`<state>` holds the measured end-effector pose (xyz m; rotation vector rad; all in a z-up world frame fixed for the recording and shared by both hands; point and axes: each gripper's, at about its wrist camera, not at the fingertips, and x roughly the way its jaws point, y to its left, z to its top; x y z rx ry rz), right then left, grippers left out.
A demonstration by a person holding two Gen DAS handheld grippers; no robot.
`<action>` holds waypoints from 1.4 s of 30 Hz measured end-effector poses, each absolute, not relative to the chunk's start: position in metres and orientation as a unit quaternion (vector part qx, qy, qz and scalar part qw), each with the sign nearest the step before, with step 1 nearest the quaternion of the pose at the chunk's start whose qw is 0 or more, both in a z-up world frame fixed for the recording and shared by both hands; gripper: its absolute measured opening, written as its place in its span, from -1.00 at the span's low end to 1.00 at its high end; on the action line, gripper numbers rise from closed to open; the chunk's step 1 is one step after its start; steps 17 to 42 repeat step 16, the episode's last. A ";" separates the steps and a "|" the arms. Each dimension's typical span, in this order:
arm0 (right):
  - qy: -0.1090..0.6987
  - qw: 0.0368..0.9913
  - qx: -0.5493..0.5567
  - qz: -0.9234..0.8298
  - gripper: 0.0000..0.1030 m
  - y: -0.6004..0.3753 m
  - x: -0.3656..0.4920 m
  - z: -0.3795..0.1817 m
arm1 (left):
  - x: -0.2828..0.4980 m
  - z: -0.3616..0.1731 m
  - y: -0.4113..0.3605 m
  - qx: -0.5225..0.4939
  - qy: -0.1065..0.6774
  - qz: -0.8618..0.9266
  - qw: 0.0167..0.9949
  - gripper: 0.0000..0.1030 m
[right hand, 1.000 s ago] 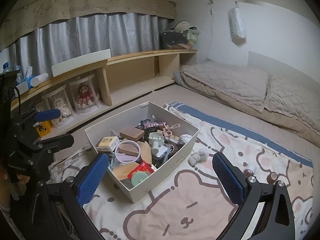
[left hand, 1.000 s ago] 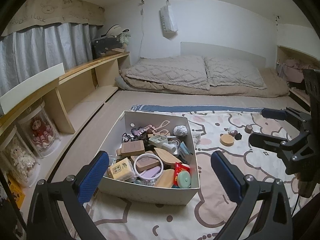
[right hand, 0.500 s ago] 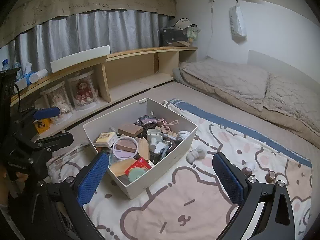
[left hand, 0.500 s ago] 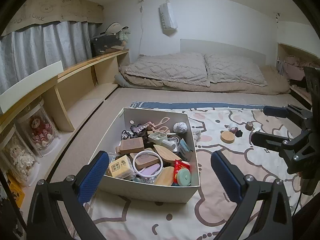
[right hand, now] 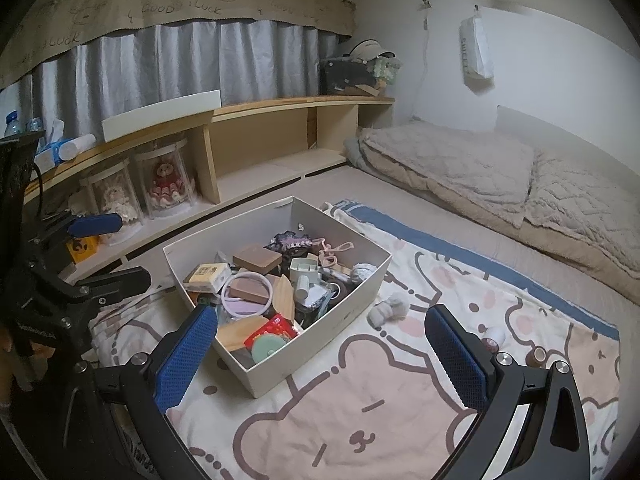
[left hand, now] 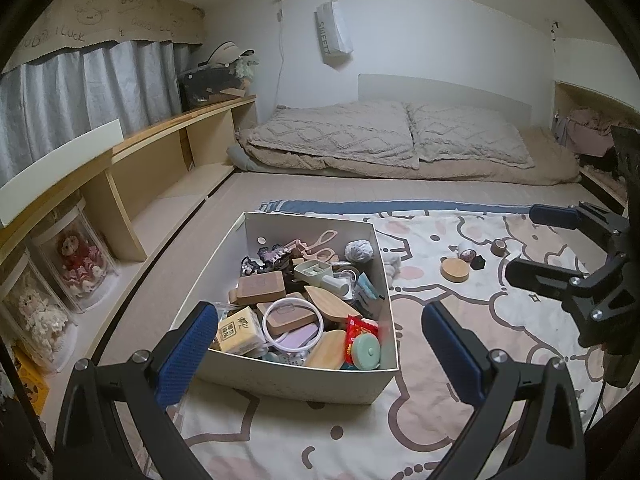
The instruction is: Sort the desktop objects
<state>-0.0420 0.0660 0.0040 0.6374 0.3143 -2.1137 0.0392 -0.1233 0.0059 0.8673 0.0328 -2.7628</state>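
The box (left hand: 280, 380) held jumbled trinkets; both grippers (left hand: 316, 344) (right hand: 320, 344), released and empty, had edged closer.

Background, room only. Grey pleated curtain (right hand: 168, 68) along the window wall, under a beige valance (right hand: 176, 4) printed "GOOD LUCK". Long light-wood shelf unit (right hand: 280, 120) below it; two clear cylindrical cases, each holding a doll (right hand: 166, 184), sit in its lower bay. Two beige quilted pillows (left hand: 332, 136) on the low bed at the far wall. White paper bag (left hand: 334, 34) hangs on the wall above. Cartoon-bear blanket (right hand: 360, 412) covers the floor.
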 end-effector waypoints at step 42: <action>0.130 0.445 0.263 -0.846 1.00 0.063 -0.042 0.001 | 0.039 0.002 -0.123 0.299 0.006 -0.946 0.123 0.99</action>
